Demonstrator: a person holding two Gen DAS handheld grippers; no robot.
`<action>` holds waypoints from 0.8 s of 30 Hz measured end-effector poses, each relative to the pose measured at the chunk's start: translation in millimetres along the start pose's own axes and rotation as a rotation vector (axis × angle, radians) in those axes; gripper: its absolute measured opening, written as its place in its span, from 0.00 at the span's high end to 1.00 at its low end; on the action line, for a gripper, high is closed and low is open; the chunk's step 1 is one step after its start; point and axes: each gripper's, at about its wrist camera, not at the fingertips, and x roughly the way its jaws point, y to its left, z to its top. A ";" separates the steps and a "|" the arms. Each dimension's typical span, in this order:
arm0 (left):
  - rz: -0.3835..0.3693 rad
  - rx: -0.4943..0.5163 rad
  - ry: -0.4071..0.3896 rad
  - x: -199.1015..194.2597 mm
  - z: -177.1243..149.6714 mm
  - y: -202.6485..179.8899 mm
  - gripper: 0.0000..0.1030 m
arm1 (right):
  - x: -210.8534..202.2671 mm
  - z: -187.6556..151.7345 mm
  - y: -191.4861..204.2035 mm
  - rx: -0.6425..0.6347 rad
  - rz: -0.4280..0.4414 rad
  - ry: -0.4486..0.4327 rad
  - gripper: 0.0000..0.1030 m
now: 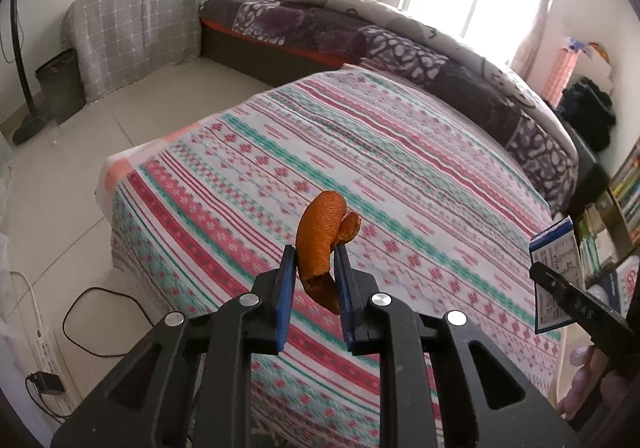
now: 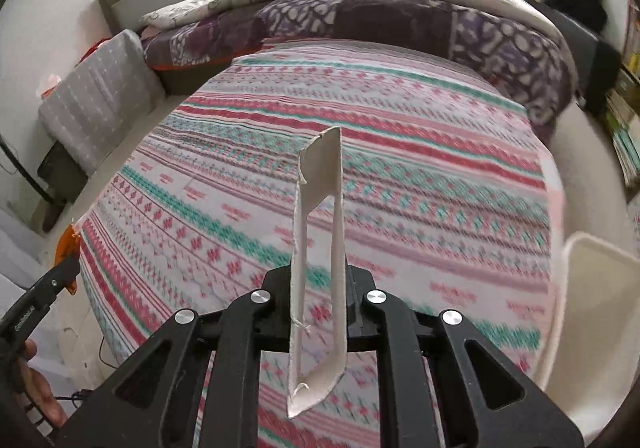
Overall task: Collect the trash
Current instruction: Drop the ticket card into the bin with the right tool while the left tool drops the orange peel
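Both hands hold their tongs tilted down over the striped bed. The left tongs are closed on an orange peel, which curls upward from the blue pads. The right tongs are closed on a flattened cardboard box, its long axis pointing forward, away from the camera.

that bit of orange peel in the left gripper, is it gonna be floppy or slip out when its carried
The orange peel probably keeps its shape: it stands curled above the left gripper without drooping. It looks thin and light, so swinging seems unlikely. Slipping seems unlikely too, since the pads pinch it on both sides, though the curl leaves little flat contact.
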 end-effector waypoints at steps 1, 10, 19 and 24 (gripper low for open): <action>-0.005 0.006 0.002 -1.2 -3.0 -4.0 0.81 | -2.5 -3.9 -4.4 0.009 -0.004 0.000 0.87; -0.051 0.080 0.009 -13.3 -18.9 -45.4 0.81 | -28.6 -29.7 -56.3 0.131 -0.031 -0.010 0.87; -0.105 0.152 0.003 -22.7 -25.1 -91.9 0.81 | -56.5 -41.4 -112.9 0.245 -0.089 -0.051 0.86; -0.139 0.196 0.017 -24.7 -31.6 -121.8 0.81 | -68.2 -49.0 -145.6 0.305 -0.125 -0.066 0.85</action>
